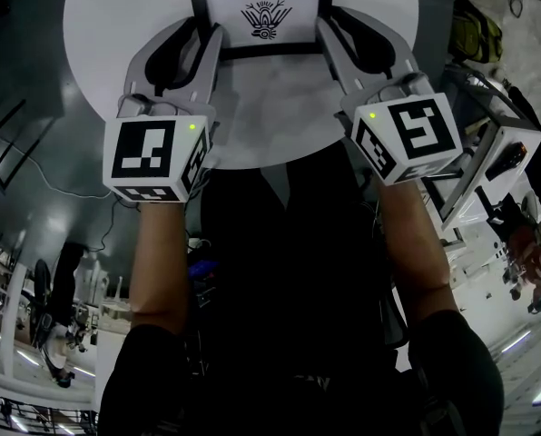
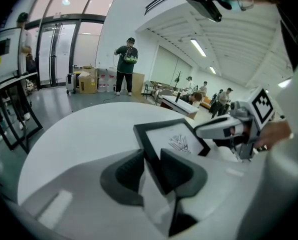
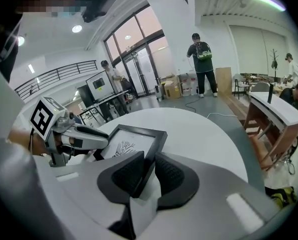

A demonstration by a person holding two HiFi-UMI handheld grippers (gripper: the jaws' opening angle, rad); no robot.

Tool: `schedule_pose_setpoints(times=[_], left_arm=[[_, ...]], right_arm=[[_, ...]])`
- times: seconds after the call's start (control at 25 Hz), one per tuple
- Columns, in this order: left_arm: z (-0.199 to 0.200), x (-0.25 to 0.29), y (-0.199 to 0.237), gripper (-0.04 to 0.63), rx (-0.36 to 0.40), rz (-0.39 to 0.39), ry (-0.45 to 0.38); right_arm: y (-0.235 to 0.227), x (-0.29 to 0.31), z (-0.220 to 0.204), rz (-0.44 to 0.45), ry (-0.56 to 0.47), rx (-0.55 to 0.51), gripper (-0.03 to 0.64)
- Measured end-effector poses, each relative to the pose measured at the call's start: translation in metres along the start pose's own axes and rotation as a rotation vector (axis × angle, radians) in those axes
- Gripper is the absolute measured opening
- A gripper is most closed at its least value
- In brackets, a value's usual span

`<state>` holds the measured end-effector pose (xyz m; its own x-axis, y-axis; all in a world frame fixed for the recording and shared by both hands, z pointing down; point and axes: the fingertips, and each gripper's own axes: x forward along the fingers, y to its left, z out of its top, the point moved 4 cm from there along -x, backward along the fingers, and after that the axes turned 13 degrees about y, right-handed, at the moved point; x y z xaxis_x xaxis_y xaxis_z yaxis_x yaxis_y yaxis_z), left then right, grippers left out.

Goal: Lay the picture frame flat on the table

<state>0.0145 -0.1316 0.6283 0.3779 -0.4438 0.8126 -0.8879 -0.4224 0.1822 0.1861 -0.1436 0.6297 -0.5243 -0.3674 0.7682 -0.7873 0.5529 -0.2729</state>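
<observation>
A black picture frame point(image 1: 266, 16) with a white print and dark emblem rests face up at the far side of the round white table point(image 1: 270, 116). My left gripper point(image 1: 196, 42) straddles its left edge. In the left gripper view the frame point(image 2: 176, 141) runs between the jaws of that gripper point(image 2: 151, 156), with a thin gap beside one pad, so it is open. My right gripper point(image 1: 343, 34) is at the frame's right edge. In the right gripper view the pads of this gripper point(image 3: 149, 161) pinch the frame point(image 3: 126, 146). Whether the frame lies fully flat I cannot tell.
The table's round edge falls off to a grey floor on all sides. A black metal stand point(image 2: 9, 119) is at the left of the table. A person point(image 2: 126, 64) stands by cardboard boxes point(image 2: 86, 81) far off. A desk point(image 3: 276, 114) sits to the right.
</observation>
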Motion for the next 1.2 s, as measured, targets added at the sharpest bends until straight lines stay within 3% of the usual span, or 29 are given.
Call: schedule_pose_setpoints(times=[0.64, 0.96, 1.2], left_arm=[[0.001, 0.009, -0.002, 0.106, 0.015, 0.064, 0.127], [0.004, 0.006, -0.004, 0.110, 0.027, 0.098, 0.095], [0.018, -0.020, -0.003, 0.107, 0.015, 0.086, 0.067]], right_arm=[[0.001, 0.007, 0.000, -0.084, 0.057, -0.114, 0.058], [-0.003, 0.006, -0.001, -0.066, 0.061, -0.074, 0.069], [0.012, -0.016, 0.026, -0.076, 0.020, -0.124, 0.075]])
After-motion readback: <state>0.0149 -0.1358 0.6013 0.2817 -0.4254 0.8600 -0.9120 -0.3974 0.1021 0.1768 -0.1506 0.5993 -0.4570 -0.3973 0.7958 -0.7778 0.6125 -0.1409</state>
